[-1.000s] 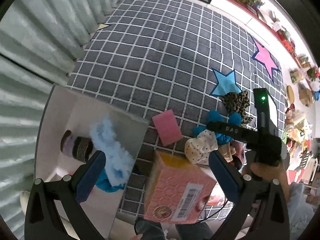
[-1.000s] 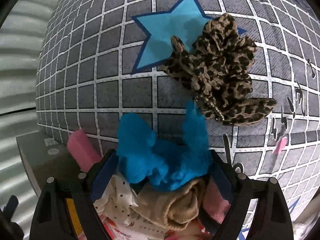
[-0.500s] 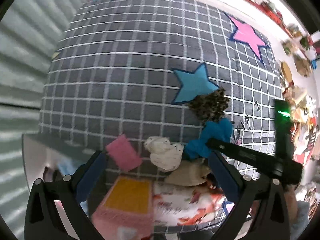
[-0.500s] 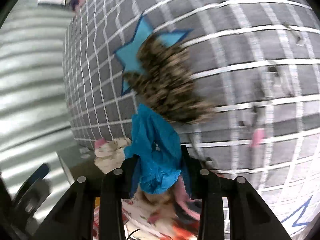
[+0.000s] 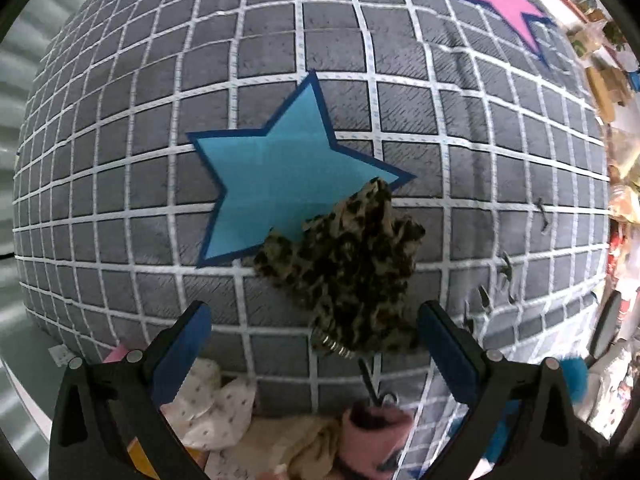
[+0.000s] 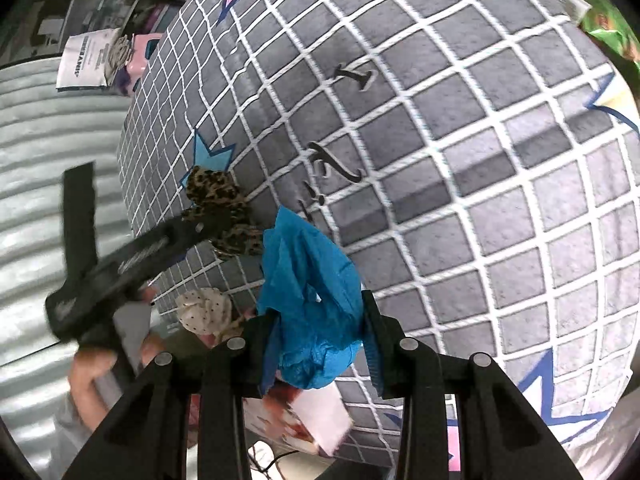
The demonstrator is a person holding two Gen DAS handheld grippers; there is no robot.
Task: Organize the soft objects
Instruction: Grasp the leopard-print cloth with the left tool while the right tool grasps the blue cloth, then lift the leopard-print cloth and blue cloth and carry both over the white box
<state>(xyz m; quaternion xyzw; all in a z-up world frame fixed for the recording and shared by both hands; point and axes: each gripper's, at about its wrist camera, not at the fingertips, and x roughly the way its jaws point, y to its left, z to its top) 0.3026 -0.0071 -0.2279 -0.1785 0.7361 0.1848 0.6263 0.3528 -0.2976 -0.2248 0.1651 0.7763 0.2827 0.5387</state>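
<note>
Lying beside leopard scrunchie (image 5: 348, 276), dotted cloth (image 5: 212, 404), pink sock (image 5: 376, 424)

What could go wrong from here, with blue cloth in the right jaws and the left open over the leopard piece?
1. The blue cloth hangs loosely above the right gripper; it could slip or snag.
2. The leopard fabric sits off-centre toward the right finger of the open left gripper, so closing may catch only an edge.
3. Its metal clip may hook the rug.

Right tool (image 6: 320, 344) clamped tight, left tool (image 5: 314, 354) spread wide, pointing downward
</note>
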